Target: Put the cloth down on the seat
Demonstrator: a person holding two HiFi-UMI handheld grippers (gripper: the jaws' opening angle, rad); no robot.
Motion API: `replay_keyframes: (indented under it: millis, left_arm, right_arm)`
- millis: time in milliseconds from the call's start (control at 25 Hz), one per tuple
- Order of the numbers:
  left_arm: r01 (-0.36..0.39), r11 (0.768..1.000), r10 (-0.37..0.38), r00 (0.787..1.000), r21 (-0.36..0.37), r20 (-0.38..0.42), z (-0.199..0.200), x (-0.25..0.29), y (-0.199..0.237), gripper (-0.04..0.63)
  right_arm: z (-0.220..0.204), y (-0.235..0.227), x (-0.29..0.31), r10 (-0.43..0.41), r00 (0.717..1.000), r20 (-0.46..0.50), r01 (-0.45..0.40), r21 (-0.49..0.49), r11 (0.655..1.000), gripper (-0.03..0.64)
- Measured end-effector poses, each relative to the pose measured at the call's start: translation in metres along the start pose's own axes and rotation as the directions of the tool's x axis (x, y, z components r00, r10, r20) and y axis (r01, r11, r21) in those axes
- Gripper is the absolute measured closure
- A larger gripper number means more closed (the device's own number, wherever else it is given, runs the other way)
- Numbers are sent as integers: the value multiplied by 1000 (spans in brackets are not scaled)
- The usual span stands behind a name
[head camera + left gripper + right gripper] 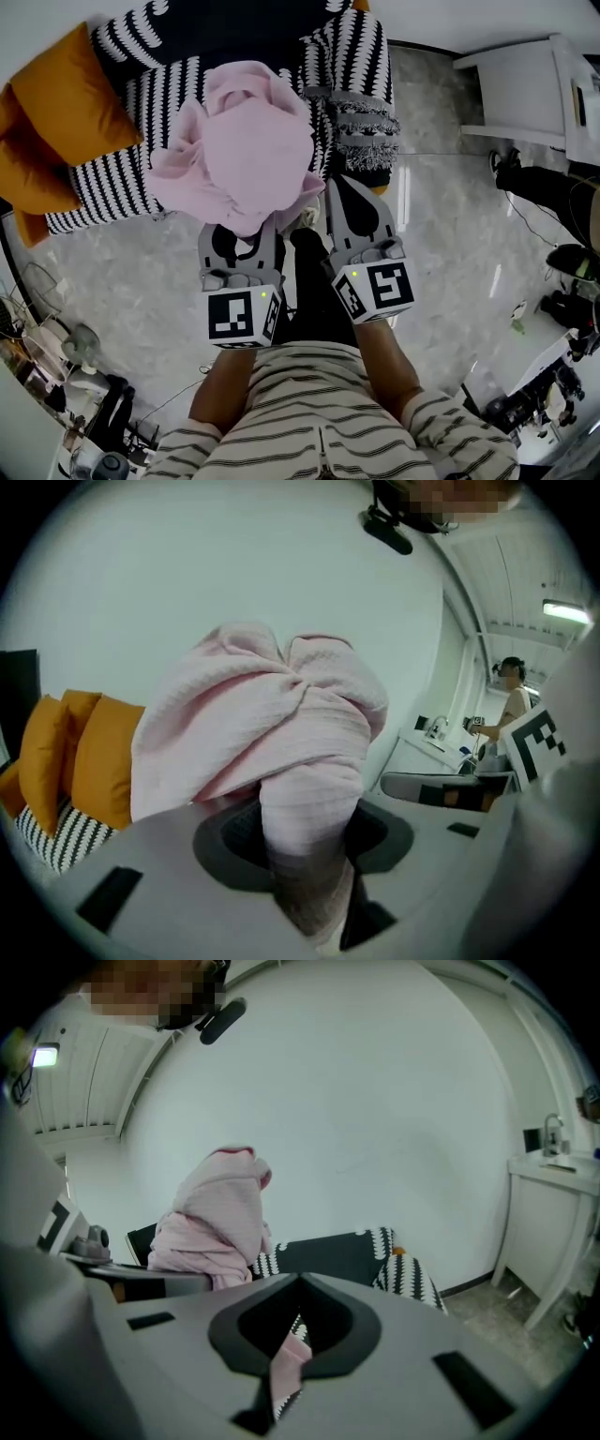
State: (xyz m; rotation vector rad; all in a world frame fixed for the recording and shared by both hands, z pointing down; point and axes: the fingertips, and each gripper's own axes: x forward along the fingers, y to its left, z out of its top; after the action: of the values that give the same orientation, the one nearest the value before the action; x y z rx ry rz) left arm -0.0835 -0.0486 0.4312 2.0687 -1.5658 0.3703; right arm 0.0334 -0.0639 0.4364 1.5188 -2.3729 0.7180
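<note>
A bunched pink cloth (248,150) hangs in the air over the black-and-white patterned seat (183,84). My left gripper (244,234) is shut on a thick fold of it, and in the left gripper view the cloth (281,733) bulges up out of the jaws and hides most of what lies beyond. My right gripper (339,195) stands close beside it on the right, shut on a thin corner of the cloth (286,1372). The right gripper view shows the main bundle (220,1218) to its left and the seat (347,1255) behind.
Orange cushions (66,103) lie at the seat's left end. A white cabinet (534,84) stands at the right on the marbled floor (450,216). Cables and gear crowd the lower corners. A person (514,691) stands far off.
</note>
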Motion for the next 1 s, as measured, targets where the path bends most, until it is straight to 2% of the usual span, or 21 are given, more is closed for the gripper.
replay_keyframes:
  millis: [480, 1000]
  left_arm:
    - [0, 1000, 0, 999, 2, -41, -36, 19, 3, 417]
    - [-7, 1000, 5, 994, -15, -110, -78, 45, 7, 417]
  right_arm:
    - [-34, -6, 9, -1, 998, -58, 1, -6, 1000, 604]
    - [-79, -22, 26, -5, 992, -126, 9, 29, 1000, 604]
